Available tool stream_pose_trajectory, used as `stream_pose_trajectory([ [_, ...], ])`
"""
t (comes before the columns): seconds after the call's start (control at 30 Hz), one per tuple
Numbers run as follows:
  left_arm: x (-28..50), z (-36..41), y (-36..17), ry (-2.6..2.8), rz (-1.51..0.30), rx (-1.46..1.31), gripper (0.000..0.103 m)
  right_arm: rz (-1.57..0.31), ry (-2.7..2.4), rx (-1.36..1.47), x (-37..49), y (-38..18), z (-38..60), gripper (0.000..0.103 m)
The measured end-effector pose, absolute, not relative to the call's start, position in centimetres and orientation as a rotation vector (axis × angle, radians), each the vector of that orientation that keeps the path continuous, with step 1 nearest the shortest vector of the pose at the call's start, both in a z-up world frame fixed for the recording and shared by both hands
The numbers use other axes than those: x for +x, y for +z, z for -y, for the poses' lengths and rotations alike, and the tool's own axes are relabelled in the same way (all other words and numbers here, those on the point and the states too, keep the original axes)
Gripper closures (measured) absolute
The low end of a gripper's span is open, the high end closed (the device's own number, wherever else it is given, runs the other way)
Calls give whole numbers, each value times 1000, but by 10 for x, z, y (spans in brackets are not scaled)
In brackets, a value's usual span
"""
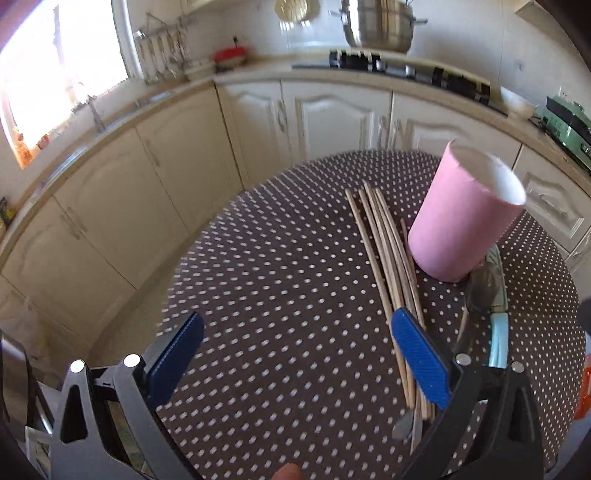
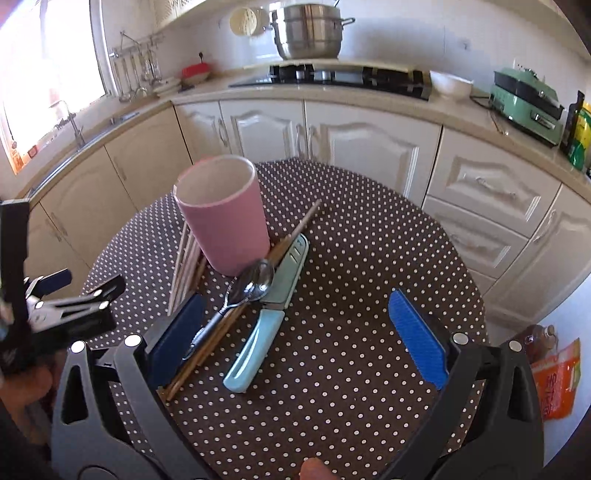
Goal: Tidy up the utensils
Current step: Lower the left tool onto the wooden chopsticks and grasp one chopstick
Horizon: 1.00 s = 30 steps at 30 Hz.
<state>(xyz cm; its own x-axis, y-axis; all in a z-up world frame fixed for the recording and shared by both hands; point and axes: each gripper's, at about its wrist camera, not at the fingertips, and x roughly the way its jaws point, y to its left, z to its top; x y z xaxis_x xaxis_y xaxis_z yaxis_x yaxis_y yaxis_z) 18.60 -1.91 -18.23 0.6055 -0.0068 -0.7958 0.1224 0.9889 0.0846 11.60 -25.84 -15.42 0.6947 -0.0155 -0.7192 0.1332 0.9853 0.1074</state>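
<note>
A pink cup (image 1: 465, 218) (image 2: 225, 218) stands upright and empty on a round table with a brown polka-dot cloth (image 1: 288, 280) (image 2: 362, 266). Several wooden chopsticks (image 1: 384, 266) (image 2: 186, 254) lie left of the cup. A metal spoon (image 2: 251, 284) (image 1: 480, 291), a light-blue-handled knife (image 2: 258, 339) (image 1: 498, 343) and a darker chopstick pair (image 2: 291, 236) lie on the cup's right. My left gripper (image 1: 299, 358) is open and empty; its right finger is over the chopsticks' near ends. My right gripper (image 2: 299, 332) is open and empty, around the knife handle, above the table.
White kitchen cabinets and a counter (image 2: 369, 99) curve behind the table, with a hob (image 2: 332, 77), steel pots (image 2: 310, 33), a white bowl (image 2: 450, 85) and a green appliance (image 2: 524, 103). An orange packet (image 2: 557, 380) lies on the floor at right. The left gripper also shows in the right wrist view (image 2: 70, 306).
</note>
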Motion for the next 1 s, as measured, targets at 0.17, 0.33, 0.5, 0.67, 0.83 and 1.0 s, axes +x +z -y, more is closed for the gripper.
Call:
stream_pose_trajectory([
  [0.17, 215, 33, -211, -121, -1006, 147, 4, -833, -85, 165, 126, -169, 263, 5],
  [0.33, 239, 37, -233, -109, -1076, 115, 4, -851, -80, 168, 136, -177, 264, 5],
  [0.5, 257, 47, -245, -102, -1110, 135, 4, -863, -81, 167, 144, -184, 267, 5],
  [0.67, 270, 47, -247, -84, -1114, 131, 4, -884, -81, 153, 148, -188, 268, 5],
  [0.83, 282, 48, -241, -119, -1107, 128, 30, -922, -98, 159, 151, -195, 273, 10],
  [1.0, 287, 63, -235, -169, -1096, 159, 80, -940, -98, 161, 149, -197, 271, 11],
])
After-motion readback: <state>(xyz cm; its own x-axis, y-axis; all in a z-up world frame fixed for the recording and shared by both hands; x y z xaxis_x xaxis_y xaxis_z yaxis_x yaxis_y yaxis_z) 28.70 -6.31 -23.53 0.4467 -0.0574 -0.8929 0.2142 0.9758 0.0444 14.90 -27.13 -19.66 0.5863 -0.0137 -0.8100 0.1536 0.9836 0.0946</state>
